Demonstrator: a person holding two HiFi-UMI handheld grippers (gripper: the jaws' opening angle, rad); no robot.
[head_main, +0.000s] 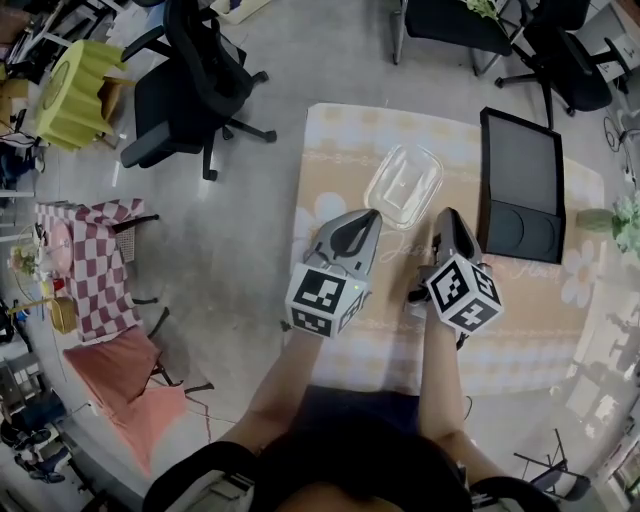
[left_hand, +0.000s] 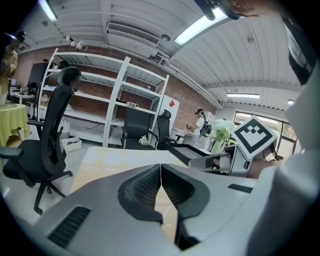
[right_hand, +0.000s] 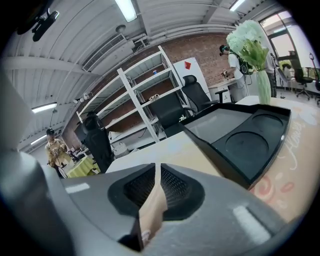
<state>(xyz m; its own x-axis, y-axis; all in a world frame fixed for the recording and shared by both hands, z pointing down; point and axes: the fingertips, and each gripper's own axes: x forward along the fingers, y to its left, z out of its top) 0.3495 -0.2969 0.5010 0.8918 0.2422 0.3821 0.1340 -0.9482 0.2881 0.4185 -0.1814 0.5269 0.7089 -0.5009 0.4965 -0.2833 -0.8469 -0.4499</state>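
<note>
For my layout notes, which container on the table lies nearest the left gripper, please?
The clear plastic container, just ahead of the left gripper; the black tray lies farther right, past the right gripper.

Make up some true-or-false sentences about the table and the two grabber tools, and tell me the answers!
1. A clear box lies on the table, in front of both grippers. True.
2. The left gripper has its fingers wide apart. False: they are pressed together with nothing between them.
3. A black tray lies to the right of the clear box. True.
4. The right gripper is holding the clear box. False: its fingers are shut on nothing, and the box lies on the table.
</note>
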